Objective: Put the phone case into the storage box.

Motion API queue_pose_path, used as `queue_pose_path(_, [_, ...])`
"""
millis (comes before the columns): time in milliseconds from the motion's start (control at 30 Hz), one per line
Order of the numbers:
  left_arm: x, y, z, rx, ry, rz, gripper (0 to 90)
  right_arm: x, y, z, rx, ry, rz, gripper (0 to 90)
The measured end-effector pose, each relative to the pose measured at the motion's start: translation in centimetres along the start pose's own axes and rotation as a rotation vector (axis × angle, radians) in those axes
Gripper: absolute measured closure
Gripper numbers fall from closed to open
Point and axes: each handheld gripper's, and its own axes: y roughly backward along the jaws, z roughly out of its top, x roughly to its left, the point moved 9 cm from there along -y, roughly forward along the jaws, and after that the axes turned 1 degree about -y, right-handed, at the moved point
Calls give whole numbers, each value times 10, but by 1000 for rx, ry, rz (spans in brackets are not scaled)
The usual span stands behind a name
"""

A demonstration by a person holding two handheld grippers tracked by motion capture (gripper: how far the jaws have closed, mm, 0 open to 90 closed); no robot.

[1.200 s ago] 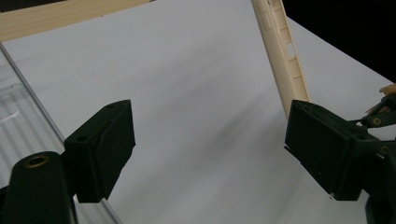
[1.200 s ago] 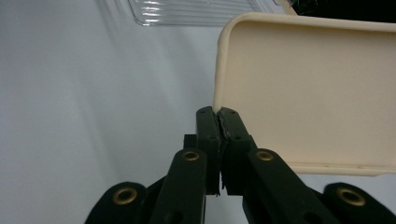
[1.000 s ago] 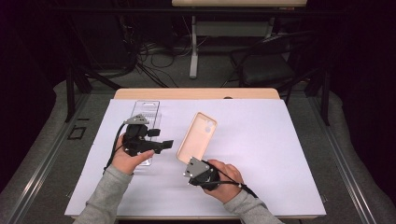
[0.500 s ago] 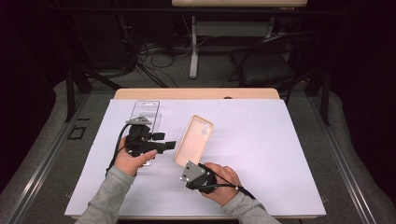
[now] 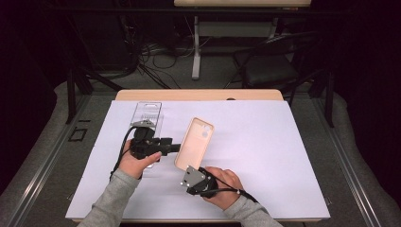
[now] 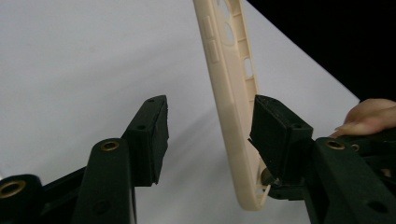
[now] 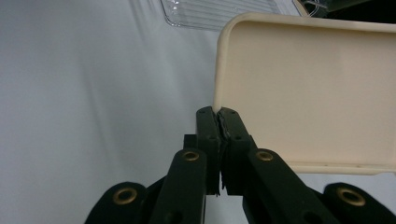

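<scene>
The right gripper [image 5: 185,166] is clenching the near corner of the beige phone case [image 5: 195,143] and lifting it off the white table [image 5: 283,156], so its side edge is free to take. The left gripper [image 5: 176,148], whose jaws have just been closing, is standing around that edge without gripping it yet. A clear case [image 5: 147,113] is lying behind the left hand.

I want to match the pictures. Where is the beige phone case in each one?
High view: phone case mid-table, between both hands.
Left gripper view: edge-on, top centre down to lower right, between the open tongs.
Right gripper view: upper right, corner pinched.
Shared landmark: the white table sheet.
</scene>
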Motion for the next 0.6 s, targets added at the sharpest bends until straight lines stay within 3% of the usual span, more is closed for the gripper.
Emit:
queue_pose_path(67, [-3, -2, -1, 14, 40, -38, 487, 1, 0, 0, 0, -18, 0, 886])
queue_pose_path(133, [-4, -3, -2, 16, 56, -42, 488, 0, 0, 0, 3, 6, -3, 886])
queue_pose_path(167, [-3, -4, -3, 19, 55, -37, 490, 2, 0, -1, 9, -20, -2, 886])
queue_pose_path(200, [-3, -5, -3, 21, 61, -42, 521, 1, 0, 0, 2, 2, -2, 887])
queue_pose_path(300, [-5, -7, -5, 34, 98, -77, 555, 2, 0, -1, 3, 3, -1, 886])
queue_pose_path(600, [-5, -13, -7, 43, 112, -79, 608, 6, -1, 1, -6, 10, 3, 886])
